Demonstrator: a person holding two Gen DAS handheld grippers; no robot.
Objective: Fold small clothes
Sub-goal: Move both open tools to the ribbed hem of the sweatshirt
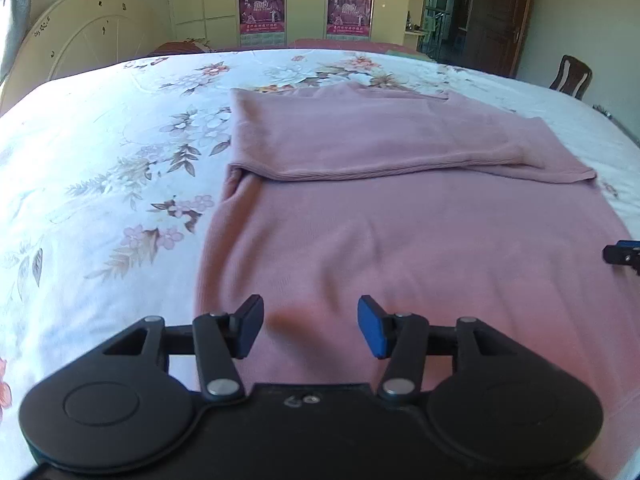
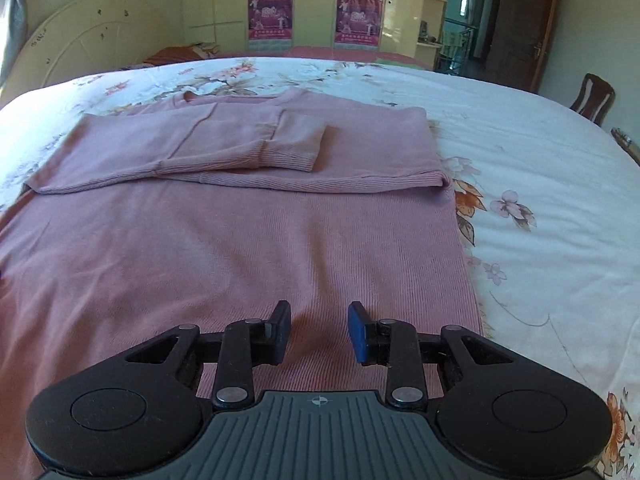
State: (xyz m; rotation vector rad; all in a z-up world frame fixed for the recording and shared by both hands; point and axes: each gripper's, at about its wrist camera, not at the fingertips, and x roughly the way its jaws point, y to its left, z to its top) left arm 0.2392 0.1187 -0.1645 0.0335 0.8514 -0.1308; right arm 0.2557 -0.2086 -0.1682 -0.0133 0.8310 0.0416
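Note:
A pink knitted sweater lies flat on the flowered bed sheet. Its sleeves are folded across the far part of the body; a ribbed cuff lies on top there. My left gripper hovers over the sweater's near left part, jaws apart, nothing between them, the pads clear of the cloth. My right gripper hovers over the sweater's near right part, open with an empty gap. The tip of the right gripper shows at the right edge of the left wrist view.
The sheet stretches wide to the left and right of the sweater. A curved white headboard stands at the far left. Wardrobes with posters line the back wall. A wooden chair and a door are at far right.

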